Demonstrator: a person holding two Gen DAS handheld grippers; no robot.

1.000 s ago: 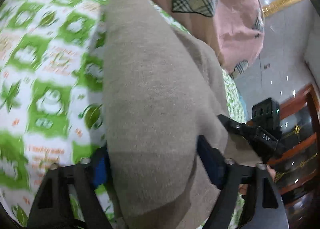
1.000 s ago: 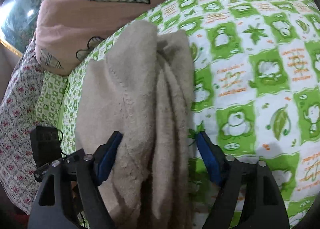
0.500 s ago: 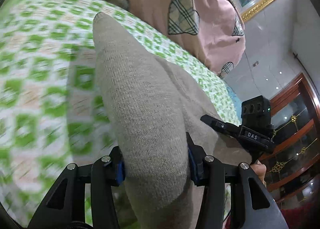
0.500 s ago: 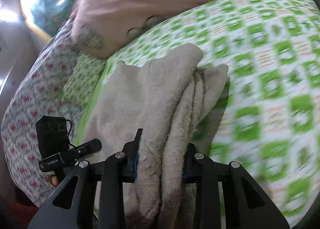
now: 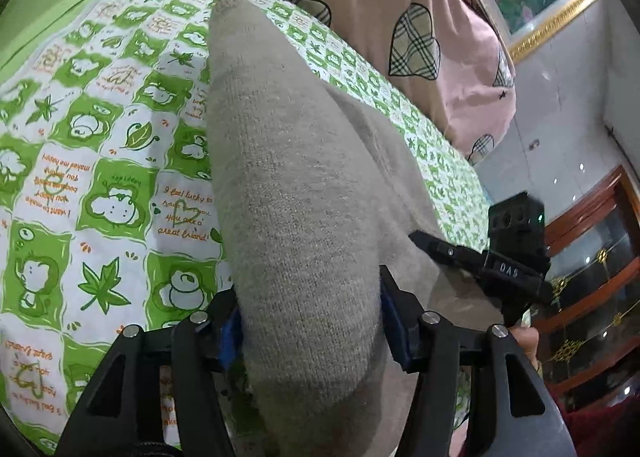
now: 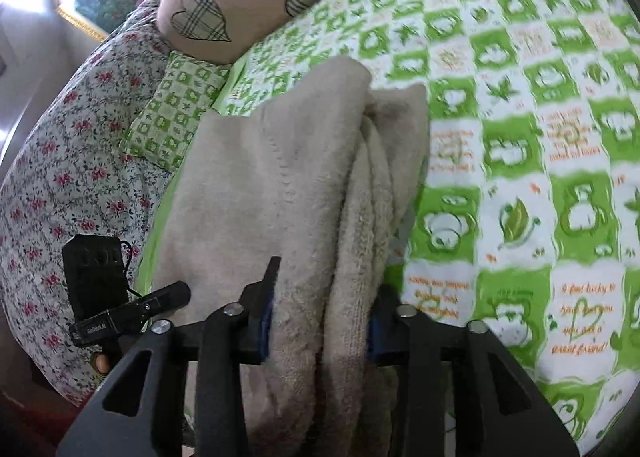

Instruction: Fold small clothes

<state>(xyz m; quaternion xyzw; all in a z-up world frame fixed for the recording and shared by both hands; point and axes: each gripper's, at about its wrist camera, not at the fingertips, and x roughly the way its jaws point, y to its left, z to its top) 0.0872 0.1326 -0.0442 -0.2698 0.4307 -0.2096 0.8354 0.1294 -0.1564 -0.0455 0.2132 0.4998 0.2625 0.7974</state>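
Observation:
A beige knitted garment [image 5: 288, 177] lies on the green-and-white patterned bed sheet [image 5: 100, 137]. My left gripper [image 5: 310, 331] is shut on a thick fold of it at the near edge. In the right wrist view the same beige garment [image 6: 304, 177] shows bunched folds, and my right gripper [image 6: 320, 321] is shut on them. The right gripper also shows in the left wrist view [image 5: 492, 261], at the garment's right side. The left gripper shows in the right wrist view [image 6: 120, 309], at the garment's left side.
A pink quilt with plaid hearts [image 5: 400, 17] lies at the far side of the bed. A floral cover [image 6: 60, 177] and a small green checked pillow [image 6: 176, 105] lie to the left. A wooden cabinet [image 5: 592, 277] stands beyond the bed's right edge.
Both grippers have closed on the beige garment, from wide open a second ago. Both views have pulled back and tilted, and more of the bed shows.

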